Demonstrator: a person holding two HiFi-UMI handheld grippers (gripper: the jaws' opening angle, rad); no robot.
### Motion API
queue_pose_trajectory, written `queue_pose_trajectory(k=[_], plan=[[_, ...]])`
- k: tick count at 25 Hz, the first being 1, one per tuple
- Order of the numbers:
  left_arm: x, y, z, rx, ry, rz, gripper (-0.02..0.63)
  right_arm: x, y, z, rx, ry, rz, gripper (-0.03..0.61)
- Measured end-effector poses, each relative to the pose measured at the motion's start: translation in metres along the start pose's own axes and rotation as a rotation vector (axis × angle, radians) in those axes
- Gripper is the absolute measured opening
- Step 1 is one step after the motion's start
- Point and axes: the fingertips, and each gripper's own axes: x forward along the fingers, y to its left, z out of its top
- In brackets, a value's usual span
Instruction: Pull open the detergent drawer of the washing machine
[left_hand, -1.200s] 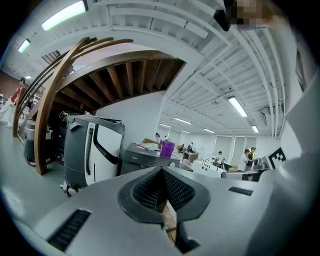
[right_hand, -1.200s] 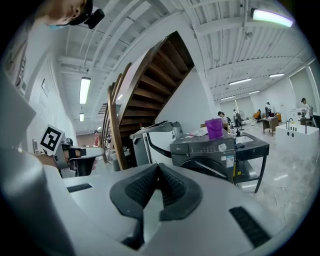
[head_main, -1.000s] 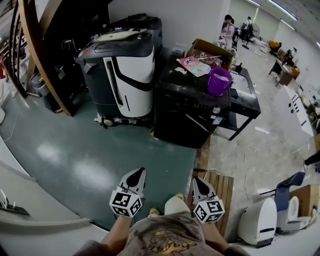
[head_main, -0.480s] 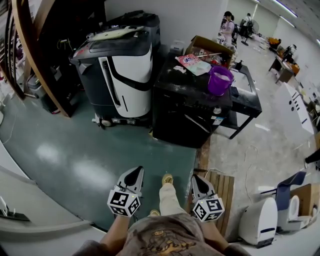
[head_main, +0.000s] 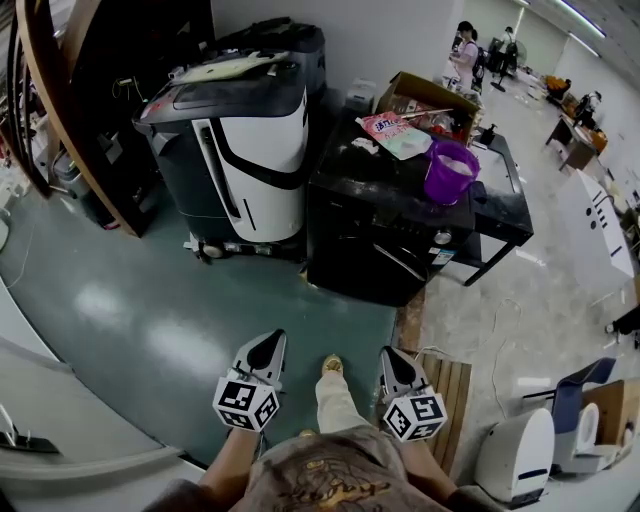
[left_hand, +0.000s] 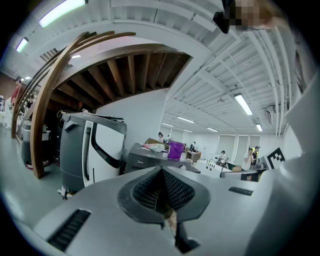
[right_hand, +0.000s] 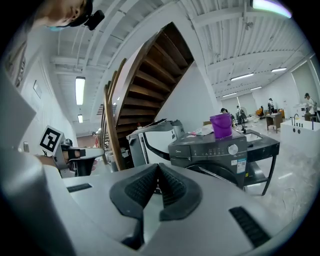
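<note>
The black front-loading washing machine (head_main: 375, 235) stands across the green floor, well ahead of both grippers. In the right gripper view its control panel shows a round knob (right_hand: 232, 149), and the detergent drawer (right_hand: 183, 150) is the shut panel at its left end. My left gripper (head_main: 268, 348) and right gripper (head_main: 392, 360) are held low at the bottom of the head view, either side of my leg. Both point toward the machine, far short of it. Each one's jaws are shut with nothing between them, as its own view shows: left gripper (left_hand: 161, 173), right gripper (right_hand: 158, 169).
A purple bucket (head_main: 450, 170), papers and a cardboard box (head_main: 425, 95) sit on and behind the washer. A white and grey appliance (head_main: 240, 150) stands to its left, beside a wooden stair beam (head_main: 70, 110). A wooden pallet (head_main: 450, 390) and a white machine (head_main: 520, 455) lie at the right.
I have stepped forward: one foot now shows ahead between the grippers, and the washer and the appliance beside it sit slightly nearer. Both grippers stay shut.
</note>
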Motion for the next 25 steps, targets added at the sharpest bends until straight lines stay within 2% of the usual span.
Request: queue_pose_trajectory(k=[16, 25], plan=[[0.140, 0.046, 0.063, 0.012, -0.006, 0.041, 0.020, 0.138, -0.065, 0.075, 0.005, -0.007, 0.071, 0.003], [0.210, 0.061, 0.082, 0.014, -0.020, 0.063, 0.020, 0.200, -0.108, 0.106, -0.016, -0.011, 0.096, 0.003]])
